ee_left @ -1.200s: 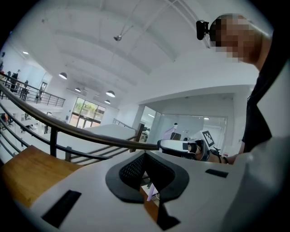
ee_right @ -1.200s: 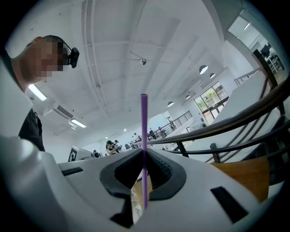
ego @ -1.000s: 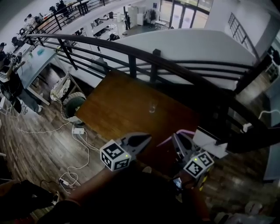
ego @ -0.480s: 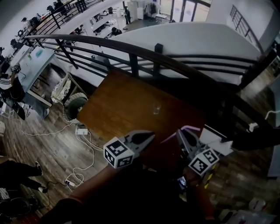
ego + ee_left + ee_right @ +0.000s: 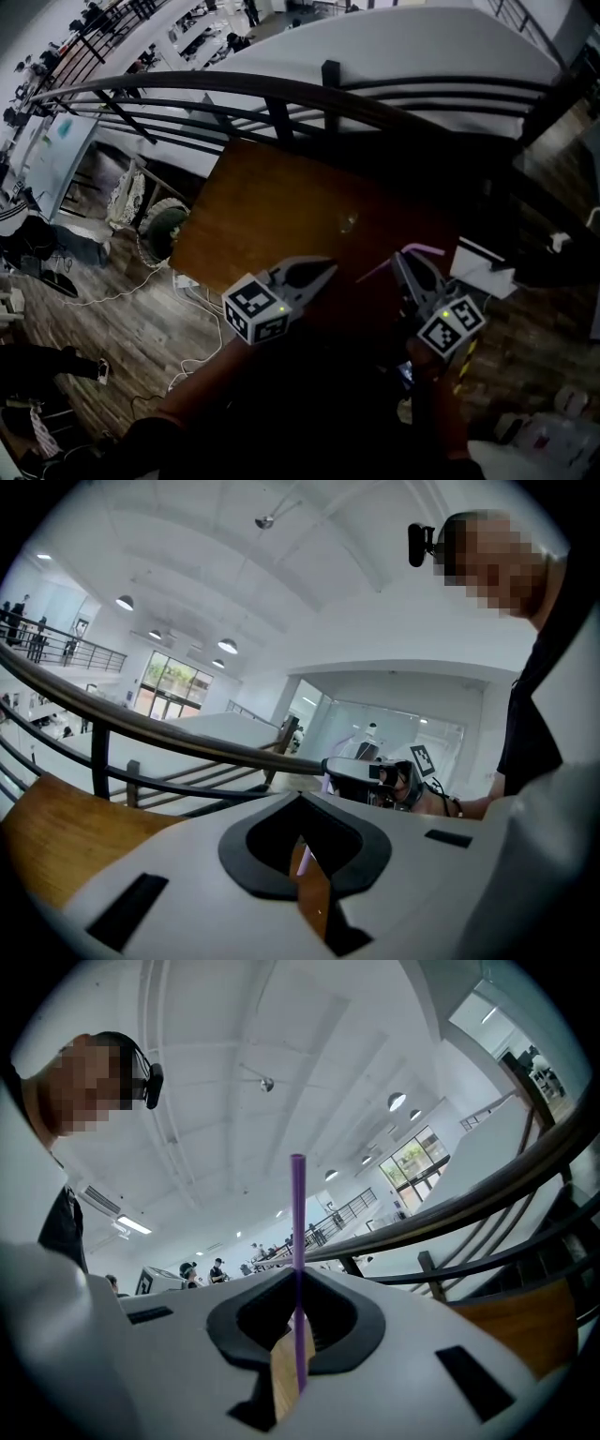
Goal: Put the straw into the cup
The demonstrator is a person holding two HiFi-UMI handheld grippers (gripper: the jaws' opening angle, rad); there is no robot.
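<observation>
A small clear cup stands near the middle of the brown table. My right gripper is shut on a purple straw, which crosses its tips over the table's near right part. In the right gripper view the straw rises straight up between the closed jaws. My left gripper hangs over the table's near edge, left of the right one, shut with nothing in it. In the left gripper view the jaws meet in a thin seam and the right gripper shows beyond them.
A dark curved railing runs behind the table's far edge. A white box sits at the table's right side. Cables and a round basket lie on the wooden floor to the left.
The head view has swung and dipped, so table and cup sit slightly right of before. Both grippers keep their places relative to each other, the straw still held.
</observation>
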